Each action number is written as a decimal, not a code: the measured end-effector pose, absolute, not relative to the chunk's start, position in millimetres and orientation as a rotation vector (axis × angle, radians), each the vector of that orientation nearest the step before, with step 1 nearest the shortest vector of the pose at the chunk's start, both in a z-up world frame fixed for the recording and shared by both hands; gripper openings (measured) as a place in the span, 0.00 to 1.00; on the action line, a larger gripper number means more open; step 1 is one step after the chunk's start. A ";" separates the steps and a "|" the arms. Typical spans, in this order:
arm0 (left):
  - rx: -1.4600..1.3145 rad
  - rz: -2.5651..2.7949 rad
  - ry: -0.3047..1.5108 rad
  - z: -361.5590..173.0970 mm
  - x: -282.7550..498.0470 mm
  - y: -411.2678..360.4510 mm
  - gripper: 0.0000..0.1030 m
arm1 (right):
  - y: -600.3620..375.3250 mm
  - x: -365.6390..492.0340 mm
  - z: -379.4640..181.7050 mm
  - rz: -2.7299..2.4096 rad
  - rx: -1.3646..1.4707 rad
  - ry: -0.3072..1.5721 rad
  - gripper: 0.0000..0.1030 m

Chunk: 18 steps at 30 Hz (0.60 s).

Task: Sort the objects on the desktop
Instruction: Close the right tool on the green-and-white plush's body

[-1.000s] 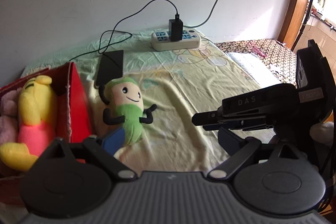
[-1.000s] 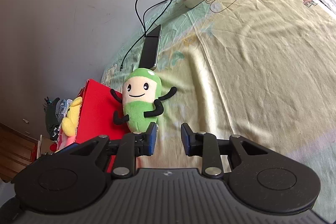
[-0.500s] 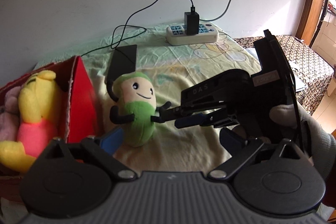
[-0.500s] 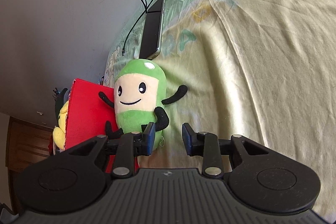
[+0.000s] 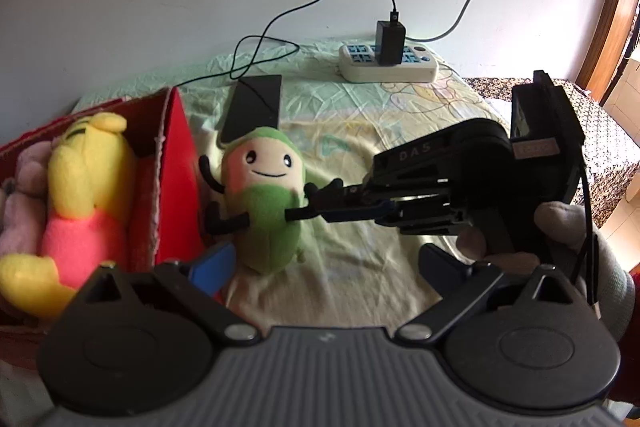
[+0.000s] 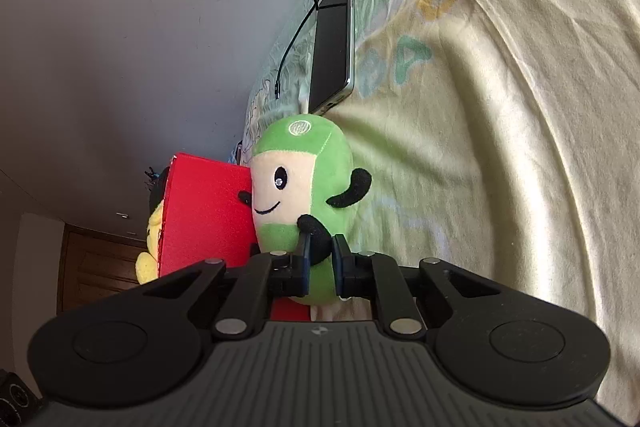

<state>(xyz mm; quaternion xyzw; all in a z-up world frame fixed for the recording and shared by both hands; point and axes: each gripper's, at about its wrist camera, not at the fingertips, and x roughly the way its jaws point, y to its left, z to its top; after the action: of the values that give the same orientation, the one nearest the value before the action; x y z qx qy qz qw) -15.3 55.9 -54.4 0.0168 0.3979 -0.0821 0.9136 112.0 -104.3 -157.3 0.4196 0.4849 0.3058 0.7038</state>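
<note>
A green plush doll point(image 5: 264, 199) with a cream face and thin black arms leans against the red box point(image 5: 176, 163) on the sheet. My right gripper point(image 5: 320, 205) comes in from the right, shut on the doll's lower black arm. The right wrist view shows that arm pinched between the blue pads of the right gripper point(image 6: 320, 247), with the doll point(image 6: 304, 167) close up. My left gripper point(image 5: 326, 263) stands open and empty just in front of the doll.
The red box holds a yellow and pink plush point(image 5: 84, 179) and a pale pink one at its left. Behind the doll lie a black phone point(image 5: 254, 107), its cable, and a white power strip point(image 5: 388, 65) by the wall. A gloved hand point(image 5: 560, 227) holds the right gripper.
My right gripper moved left and down to the doll and shut on its black arm. The doll now sits more upright against the box. The left gripper's view barely shifted.
</note>
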 end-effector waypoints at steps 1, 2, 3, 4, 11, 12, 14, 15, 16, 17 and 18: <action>0.027 -0.177 0.821 -53.9 -14.7 56.2 0.96 | -109.8 110.9 -156.8 0.681 0.953 1.073 0.10; 0.020 -0.186 0.822 -53.5 -14.0 56.9 0.96 | -114.7 109.8 -155.8 0.680 0.963 1.066 0.08; 0.014 -0.194 0.822 -53.3 -13.8 57.0 0.96 | -119.7 107.7 -154.0 0.676 0.969 1.055 0.07; 0.008 -0.202 0.822 -52.8 -13.1 57.0 0.96 | -124.8 106.1 -152.1 0.670 0.970 1.047 0.06; -0.018 -0.244 0.815 -53.5 -6.5 50.5 0.96 | -170.0 79.5 -130.4 0.619 0.964 0.968 0.01; -0.015 -0.230 0.814 -54.8 -3.2 49.1 0.96 | -173.9 77.3 -129.0 0.607 0.944 0.960 0.05; -0.013 -0.229 0.818 -56.7 2.6 47.4 0.96 | -178.4 76.9 -130.6 0.606 0.929 0.978 0.11; -0.012 -0.232 0.819 -57.7 5.5 45.9 0.96 | -178.7 78.1 -132.4 0.603 0.936 0.992 0.18; -0.006 -0.229 0.816 -58.4 6.9 45.2 0.96 | -178.9 78.4 -134.8 0.598 0.951 1.002 0.21; 0.000 -0.226 0.814 -59.0 8.2 44.5 0.96 | -175.8 83.5 -137.4 0.599 0.967 1.004 0.25; 0.008 -0.221 0.812 -59.4 10.1 44.4 0.96 | -171.8 87.5 -137.1 0.608 0.968 1.005 0.33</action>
<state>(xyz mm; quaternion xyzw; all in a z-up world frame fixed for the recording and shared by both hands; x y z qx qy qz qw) 10.1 44.4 -59.4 0.0039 0.3943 -0.1073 0.9127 87.5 -171.8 -137.1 0.4384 0.4555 0.2756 0.7242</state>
